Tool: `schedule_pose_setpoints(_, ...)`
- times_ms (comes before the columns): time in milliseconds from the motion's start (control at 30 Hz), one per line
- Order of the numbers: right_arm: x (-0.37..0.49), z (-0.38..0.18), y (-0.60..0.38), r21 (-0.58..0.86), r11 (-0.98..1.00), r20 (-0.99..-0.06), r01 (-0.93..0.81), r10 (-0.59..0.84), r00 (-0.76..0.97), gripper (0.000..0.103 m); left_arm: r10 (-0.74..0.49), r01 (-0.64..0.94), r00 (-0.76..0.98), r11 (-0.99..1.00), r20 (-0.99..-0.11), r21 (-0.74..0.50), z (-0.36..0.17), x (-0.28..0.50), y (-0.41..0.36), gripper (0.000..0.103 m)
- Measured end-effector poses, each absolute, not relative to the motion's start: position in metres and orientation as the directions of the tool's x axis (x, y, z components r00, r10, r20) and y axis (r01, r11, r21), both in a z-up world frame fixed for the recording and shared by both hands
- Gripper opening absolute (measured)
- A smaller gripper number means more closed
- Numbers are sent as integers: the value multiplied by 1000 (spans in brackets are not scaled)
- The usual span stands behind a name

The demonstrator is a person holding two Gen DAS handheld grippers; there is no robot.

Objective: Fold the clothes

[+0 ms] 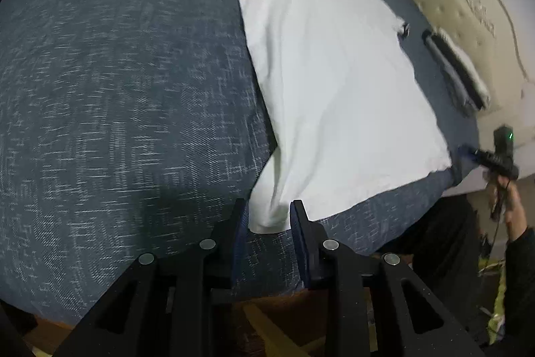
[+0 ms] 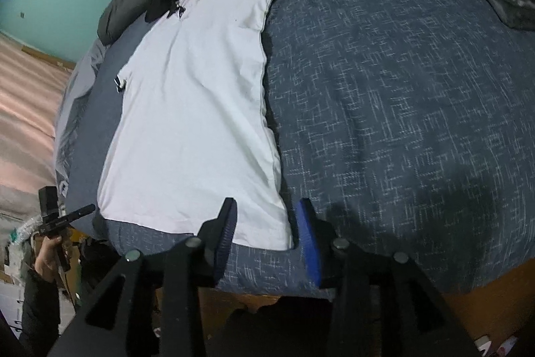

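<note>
Flat, smooth white shirt [image 2: 194,122] on flecked blue bedcover [image 2: 401,109]

One white shirt [image 2: 194,109], one blue bedspread [image 2: 401,122], two grippers — left [image 1: 267,223], right [image 2: 265,219].

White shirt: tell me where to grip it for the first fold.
Grip the white shirt at its two hem corners, coming in from the bed's near edge. The hem lies flat there, and each open gripper, left and right, already straddles a corner.

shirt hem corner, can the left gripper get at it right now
Probably yes: the left gripper is open, the white shirt's hem corner lies between its fingers on the bed cover, nothing over it.
</note>
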State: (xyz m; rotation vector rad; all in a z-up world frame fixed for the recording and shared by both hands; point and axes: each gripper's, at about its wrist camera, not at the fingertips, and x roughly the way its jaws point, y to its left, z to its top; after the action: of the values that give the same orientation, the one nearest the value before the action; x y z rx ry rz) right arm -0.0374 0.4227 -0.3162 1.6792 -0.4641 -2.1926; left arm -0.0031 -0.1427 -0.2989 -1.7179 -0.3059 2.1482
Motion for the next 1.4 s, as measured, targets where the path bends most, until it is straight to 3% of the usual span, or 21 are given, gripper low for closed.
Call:
schedule_pose_setpoints(333, -42, -342, 408, 397, -914, -898, 86, -406, -172, 40, 383, -188, -158, -917, -910, -353, -315, -12, -126, 26)
schedule_pose_setpoints(400, -40, -345, 406, 388, -917, -902, 95, -398, -164, 39, 390, -190, -154, -913, -908, -360, -316, -13, -125, 7)
schedule_pose_setpoints(433, -39, -347, 406, 383, -918, -905, 99, -394, -160, 39, 400, -189, -153, -909, -904, -371, -315, -13, -126, 4)
schedule_pose_setpoints(567, -37, -354, 403, 350, -930, -922, 113, -363, -134, 11, 392, -205, -169, -911, -904, -357, -303, -13, -124, 2)
schedule_pose_setpoints(667, -36, -347, 404, 339, -933, -922, 121, -355, -151, 3, 381, -223, -180, -914, -907, -340, -287, -14, -125, 2)
schedule_pose_setpoints(1000, -23, -281, 415, 332, -926, -898, 179, -368, -242, 2, 385, -221, -177, -913, -906, -344, -241, -6, -133, 2)
schedule_pose_setpoints(1200, -8, -266, 412, 326, -923, -895, 203, -371, -249, 2, 402, -202, -119, -905, -908, -374, -254, 7, -135, 2)
schedule_pose_setpoints(1400, -2, -301, 425, 320, -936, -913, 148, -346, -216, 2, 390, -170, -69, -912, -918, -374, -292, 8, -127, 2)
